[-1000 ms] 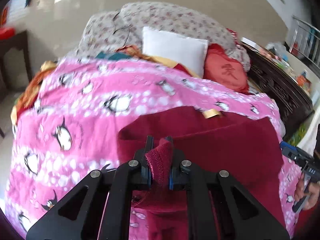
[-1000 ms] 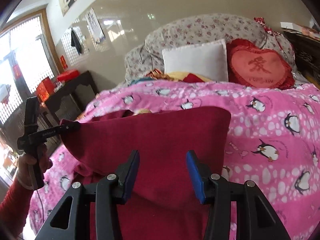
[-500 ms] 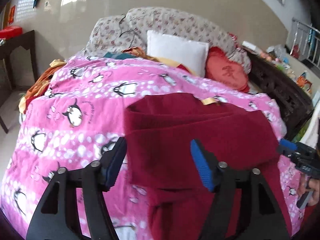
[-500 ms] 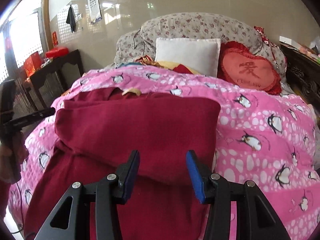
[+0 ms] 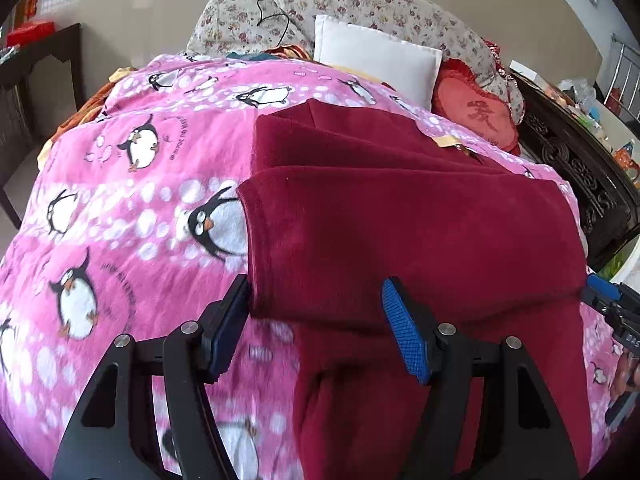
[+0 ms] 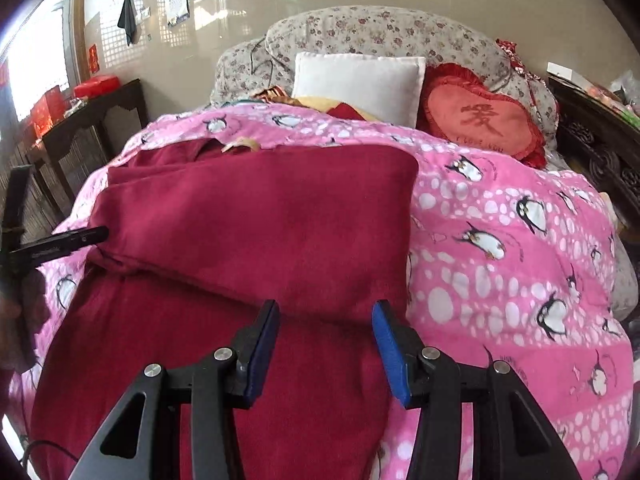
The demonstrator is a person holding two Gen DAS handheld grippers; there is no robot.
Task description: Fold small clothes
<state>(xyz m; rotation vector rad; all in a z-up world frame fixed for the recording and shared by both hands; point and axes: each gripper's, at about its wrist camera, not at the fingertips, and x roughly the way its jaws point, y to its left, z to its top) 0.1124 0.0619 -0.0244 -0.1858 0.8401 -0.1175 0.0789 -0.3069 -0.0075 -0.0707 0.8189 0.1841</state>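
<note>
On the pink penguin-print blanket that covers the bed, a dark red fleece garment is laid out, reaching from the near edge of the bed toward the middle. Its upper part is doubled over the lower part, so that a thick folded edge runs across the cloth just ahead of both tools. Behind it, at the head of the bed, a white pillow and a red heart-shaped cushion are propped against floral bedding.

The left tool is seen with its jaws spread; they have just been opening, and the left corner of the folded edge lies between them without being pressed by the pads. The right tool is likewise spread, hovering over the right side of the garment with nothing pinched.

The garment is judged to be soft, limp and fairly light, with a plush surface that should grip well and slide little on the blanket. No stiffness can be expected, so any unsupported span is likely to sag. The best hold is judged to be at the two outer corners of the folded edge, with all layers taken together, so that the next fold can be carried over evenly.
</note>
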